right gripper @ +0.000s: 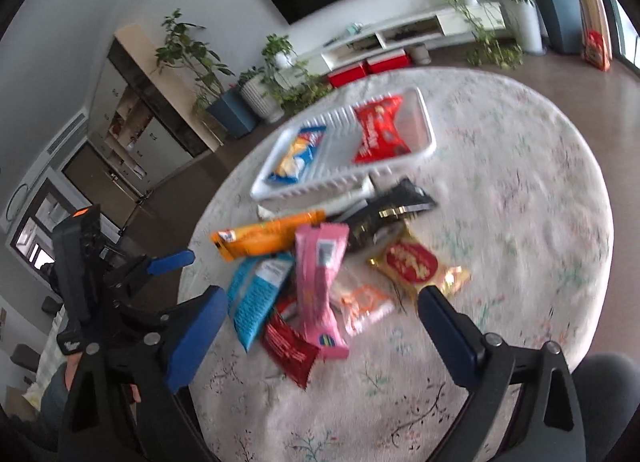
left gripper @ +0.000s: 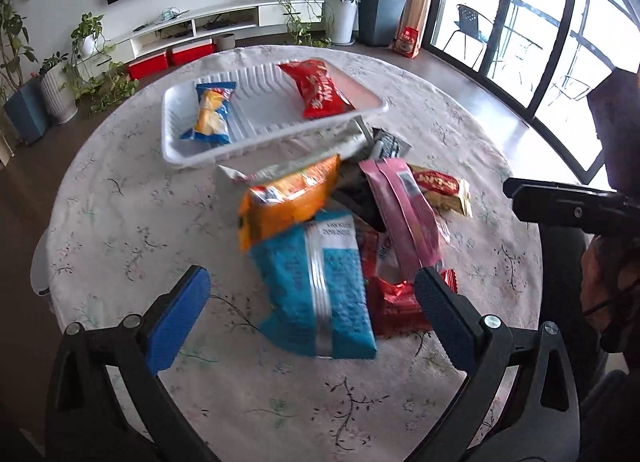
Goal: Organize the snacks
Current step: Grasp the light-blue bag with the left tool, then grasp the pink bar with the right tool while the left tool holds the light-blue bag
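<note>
Currently we list: white tray [left gripper: 372,111] at the surface's [left gripper: 120,221] far side, holding two packets, presumably sorted; loose snack pile [left gripper: 320,229] just before it, awaiting sorting. Left gripper [left gripper: 312,302] and right gripper [right gripper: 320,322]: fingers apart, empty, poised over the pile.

Tray [left gripper: 276,139] on counter [left gripper: 120,221], at 12 o'clock behind snack pile [left gripper: 332,229]. Two packets in tray: chips bag [left gripper: 212,113] at 9 o'clock end, second bag [left gripper: 316,91] at 3 o'clock end, well apart. Pile just before tray's near rim, packets overlapping. Wafer packet [right gripper: 420,268] at pile's 3 o'clock edge. TV stand [left gripper: 208,25] on floor beyond counter.
</note>
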Tool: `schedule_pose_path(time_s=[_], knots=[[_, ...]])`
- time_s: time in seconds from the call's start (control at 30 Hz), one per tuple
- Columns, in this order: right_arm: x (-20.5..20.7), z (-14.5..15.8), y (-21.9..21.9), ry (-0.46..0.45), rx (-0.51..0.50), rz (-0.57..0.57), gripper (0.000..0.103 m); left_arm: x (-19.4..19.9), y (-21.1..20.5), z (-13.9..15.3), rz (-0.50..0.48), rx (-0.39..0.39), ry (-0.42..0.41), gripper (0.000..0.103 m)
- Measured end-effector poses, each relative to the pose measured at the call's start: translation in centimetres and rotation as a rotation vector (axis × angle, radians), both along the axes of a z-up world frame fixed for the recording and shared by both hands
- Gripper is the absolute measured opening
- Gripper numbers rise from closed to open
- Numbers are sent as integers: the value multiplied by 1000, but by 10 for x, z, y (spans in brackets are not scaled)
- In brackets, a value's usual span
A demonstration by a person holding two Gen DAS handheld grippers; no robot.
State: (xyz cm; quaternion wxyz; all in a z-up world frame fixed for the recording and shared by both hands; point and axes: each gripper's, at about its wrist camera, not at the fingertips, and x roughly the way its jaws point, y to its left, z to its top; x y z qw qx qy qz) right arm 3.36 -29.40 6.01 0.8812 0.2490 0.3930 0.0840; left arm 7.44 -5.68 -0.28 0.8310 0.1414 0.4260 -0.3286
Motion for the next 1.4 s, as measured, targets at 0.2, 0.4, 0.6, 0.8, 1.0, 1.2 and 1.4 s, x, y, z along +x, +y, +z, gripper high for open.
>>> schedule_pose_path(time_s=[0.2,0.4,0.6,0.8,1.0,1.2,1.4], knots=[[-3,-8,1,13,-19,-16,97,10,-11,-22,24,45,54,102],[-2,-14,3,29,-10,-11,97,23,-19,-31,33,60,92,98],[-2,-17,4,34,-9,-11,97,32,-17,-40,27,51,155,64],[-3,-22,3,40,-3,-18,97,33,-15,-39,4,46,169,50],[-2,-22,3,44,-5,-24,97,30,-8,-35,1,15,168,45],[0,-21,4,40,-15,-26,97,25,6,-30,2,-30,187,44],[7,-16,15,36,-86,4,93,15,31,-22,31,-84,198,44]])
